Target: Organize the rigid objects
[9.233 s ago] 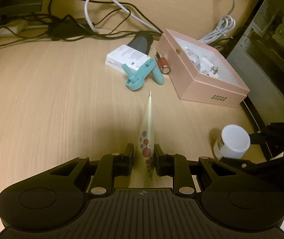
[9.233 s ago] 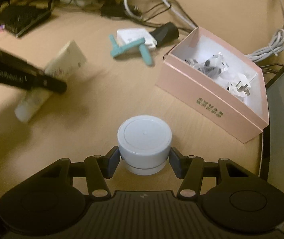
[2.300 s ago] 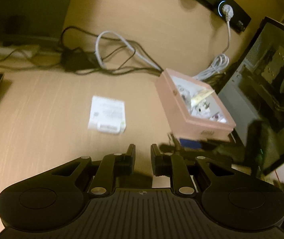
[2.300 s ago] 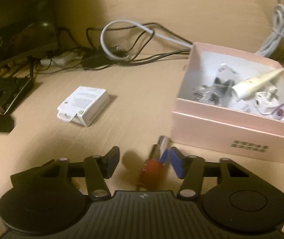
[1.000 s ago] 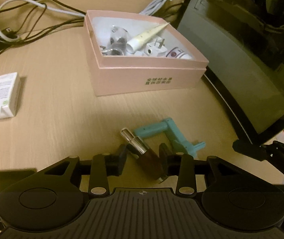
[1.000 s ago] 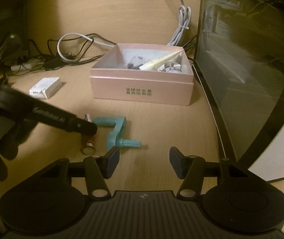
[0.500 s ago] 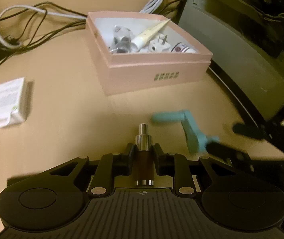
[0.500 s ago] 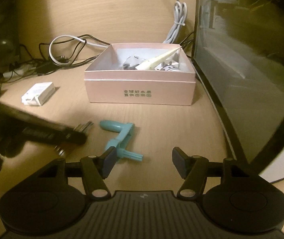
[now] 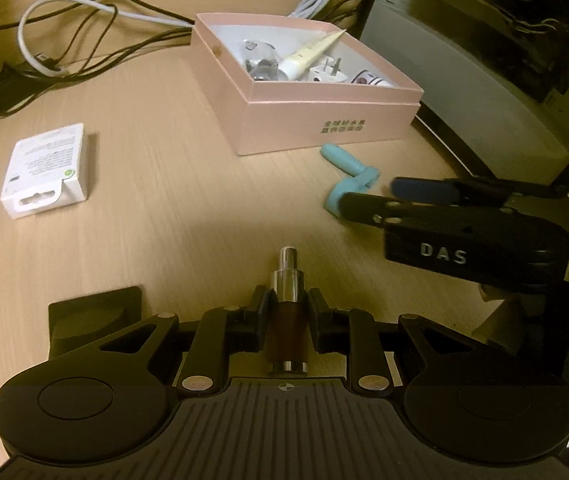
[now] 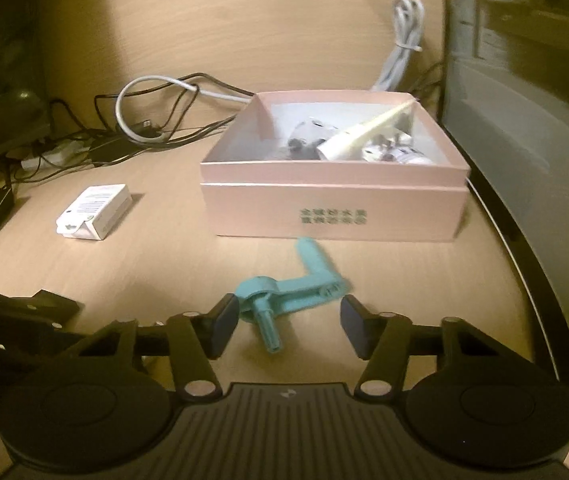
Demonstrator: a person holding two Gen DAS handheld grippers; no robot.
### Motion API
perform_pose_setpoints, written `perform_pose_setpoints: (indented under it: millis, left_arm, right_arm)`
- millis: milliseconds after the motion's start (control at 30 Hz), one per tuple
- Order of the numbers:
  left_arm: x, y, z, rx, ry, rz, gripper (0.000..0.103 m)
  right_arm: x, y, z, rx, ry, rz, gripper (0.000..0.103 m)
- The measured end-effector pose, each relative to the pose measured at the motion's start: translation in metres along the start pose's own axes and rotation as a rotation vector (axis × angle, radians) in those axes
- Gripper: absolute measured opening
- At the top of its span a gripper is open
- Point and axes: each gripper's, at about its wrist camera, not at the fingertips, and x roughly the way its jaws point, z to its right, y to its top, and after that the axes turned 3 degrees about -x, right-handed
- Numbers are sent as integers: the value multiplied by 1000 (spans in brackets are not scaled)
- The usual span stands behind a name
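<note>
"DAS" stood in pale capitals on the black body of the right gripper (image 9: 368, 194). The pink box (image 10: 332, 216) carried two rows of dark characters, too blurred to read. The white packet (image 9: 46, 170) bore illegibly small print.

Crank (image 10: 298, 280) before box (image 10: 332, 210)

Tangle of black and white cables (image 9: 64, 40) along the back of the wooden surface (image 9: 164, 200), plus a coiled white cord (image 10: 402, 40) behind.
</note>
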Motion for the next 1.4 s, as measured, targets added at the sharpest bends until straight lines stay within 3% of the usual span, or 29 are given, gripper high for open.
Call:
perform_pose_setpoints:
  millis: [167, 300, 433, 567, 700, 967, 1233, 1400]
  left_arm:
    - [0, 1, -7, -49, -21, 0, 25]
    - [-1, 0, -6, -49, -16, 6, 25]
    - [-1, -2, -3, -34, -5, 14, 25]
    - [-1, -1, -4, -34, -8, 13, 25]
    - [-1, -1, -7, -55, -17, 12, 25]
    - [0, 0, -8, -83, -24, 14, 25]
    - [0, -3, -7, -80, -13, 27, 25]
    - [-1, -3, -7, -85, -10, 30, 25]
  right_arm:
    - [-1, 11, -12, -28, 21, 10, 54]
    - [0, 19, -21, -71, -33, 42, 65]
    - [17, 21, -17, -76, -70, -3, 65]
    - [10, 11, -3, -69, -59, -22, 65]
    - [-10, -10, 7, -132, -138, -18, 65]
    - [-30, -25, 33, 55, -102, 8, 65]
    - [-11, -12, 29, 93, -65, 28, 65]
    - [5, -2, 27, 125, -98, -1, 65]
